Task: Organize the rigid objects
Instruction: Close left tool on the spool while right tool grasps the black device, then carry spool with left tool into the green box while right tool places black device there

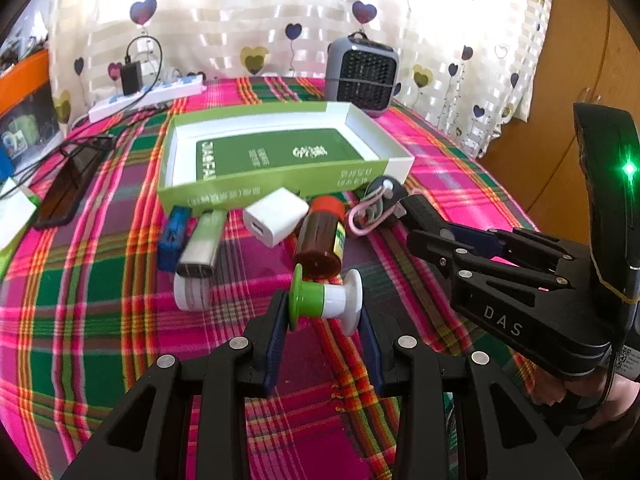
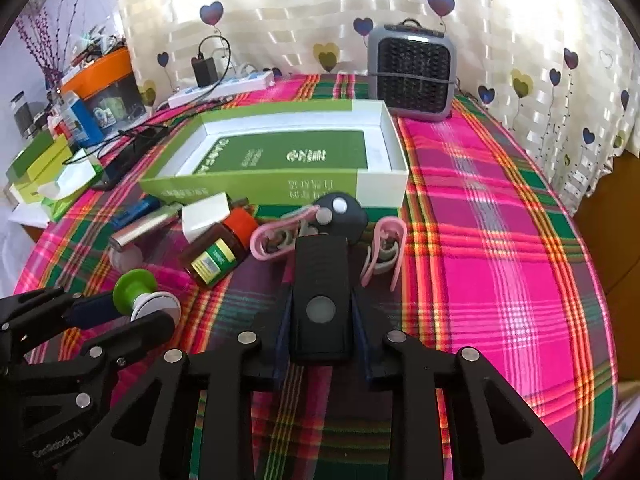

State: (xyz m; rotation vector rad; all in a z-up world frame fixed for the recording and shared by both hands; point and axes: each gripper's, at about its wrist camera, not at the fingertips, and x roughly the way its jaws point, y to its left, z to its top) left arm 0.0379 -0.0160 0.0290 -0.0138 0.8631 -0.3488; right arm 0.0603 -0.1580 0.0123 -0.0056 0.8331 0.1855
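Left wrist view: a green-and-white spool (image 1: 326, 298) is clamped between the fingers of the left gripper (image 1: 325, 344), above the plaid desk (image 1: 100, 300). A black clip-like device (image 2: 320, 300) is gripped by the right gripper (image 2: 320, 344), near the open green-and-white box (image 2: 280, 148), brown bottle (image 2: 218, 252) and white charger (image 1: 276, 216).

Left claw (image 1: 325, 322): matte black plastic frame with triangular cut-outs, silver round screw heads at the joints, dark blue finger pads (image 1: 276, 344). Right claw (image 2: 320, 320): same black frame, silver screws, blue pads; "DAS" in pale letters on its side, green indicator light on the black rear housing, thin cable, bare skin below.
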